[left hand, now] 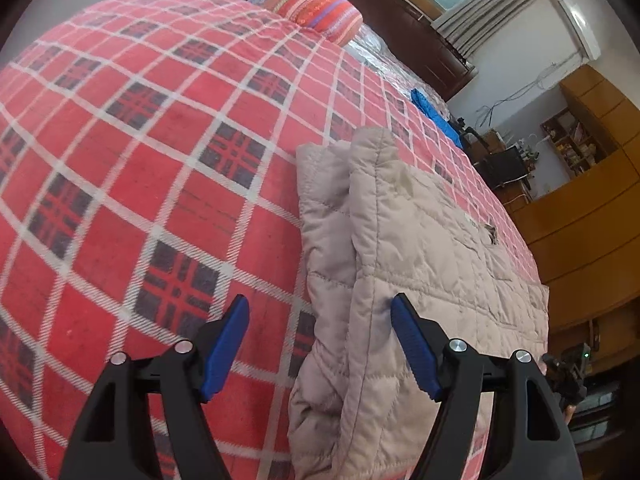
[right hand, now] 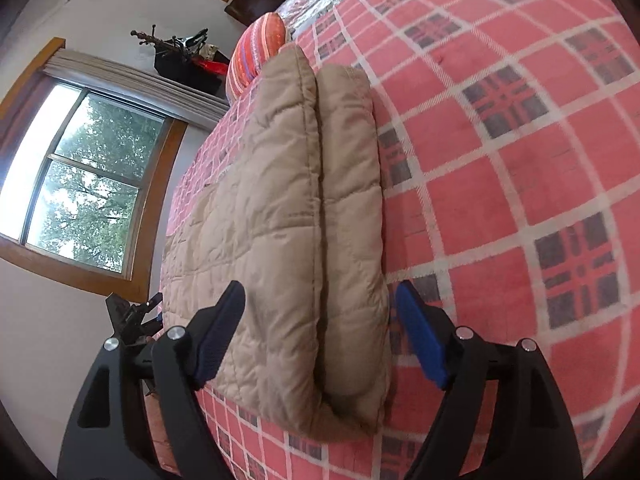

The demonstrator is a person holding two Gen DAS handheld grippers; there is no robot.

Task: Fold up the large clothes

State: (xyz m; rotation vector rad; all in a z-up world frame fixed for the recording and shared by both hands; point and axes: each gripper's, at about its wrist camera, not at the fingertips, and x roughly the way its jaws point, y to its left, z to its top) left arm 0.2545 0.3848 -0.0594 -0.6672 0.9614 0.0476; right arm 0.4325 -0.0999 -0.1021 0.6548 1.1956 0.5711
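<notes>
Folded beige quilted jacket (left hand: 420, 248) lies on the red plaid bed blanket (left hand: 140, 160), near one side edge. Left tool (left hand: 320, 344): fingers apart, straddling the jacket's fold. Right tool (right hand: 320, 332): fingers apart, either side of its folded end.

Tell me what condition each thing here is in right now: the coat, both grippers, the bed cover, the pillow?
Beige quilted coat: folded over in layers, lying on the bed.
Left gripper: open, straddling the coat's edge.
Right gripper: open, around the coat's folded end.
Red plaid bed cover: spread flat.
Striped pillow: lying at the far end of the bed.
</notes>
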